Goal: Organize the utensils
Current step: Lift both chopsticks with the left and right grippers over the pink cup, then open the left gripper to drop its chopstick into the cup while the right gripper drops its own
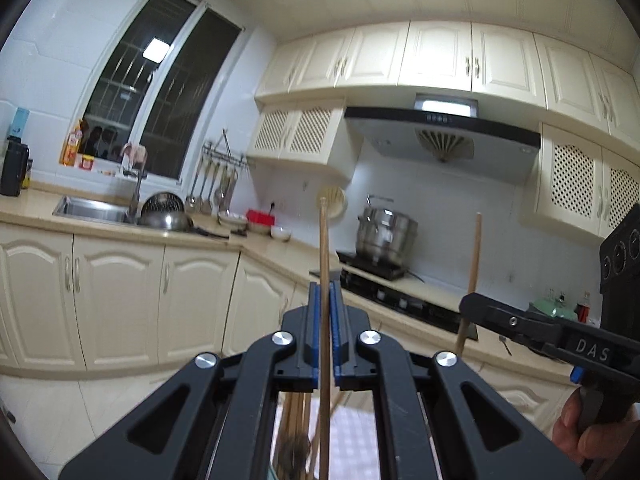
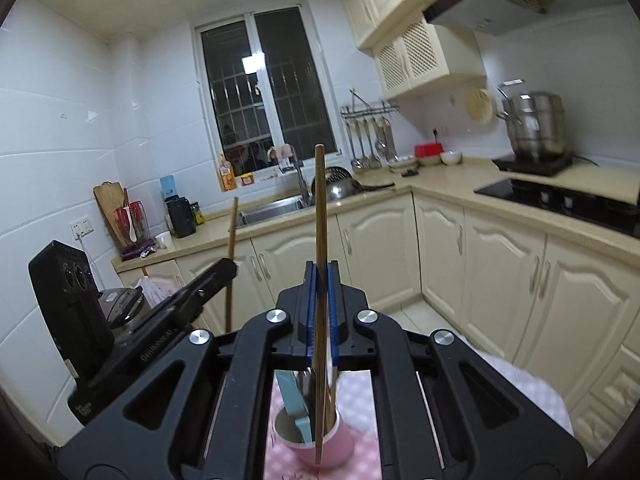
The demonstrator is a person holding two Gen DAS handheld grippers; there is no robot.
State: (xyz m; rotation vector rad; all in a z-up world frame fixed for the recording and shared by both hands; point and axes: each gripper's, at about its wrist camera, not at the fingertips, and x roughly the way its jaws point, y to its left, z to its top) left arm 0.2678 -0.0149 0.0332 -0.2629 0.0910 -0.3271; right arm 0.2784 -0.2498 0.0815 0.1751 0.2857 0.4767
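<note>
Kitchen counters way off behind, and so far the left gripper (image 1: 325, 304) is clamped on one chopstick (image 1: 324, 248), the right gripper (image 2: 320, 292) on another chopstick (image 2: 320, 216), both held upright over the pink cup (image 2: 320, 444) with more utensils left inside, so barely started I'd say.

White capitals "DAS" stand on the black body of the right gripper (image 1: 470, 306) — seen from the left wrist view; small print on the left gripper (image 2: 230, 266) stays unreadable.
</note>
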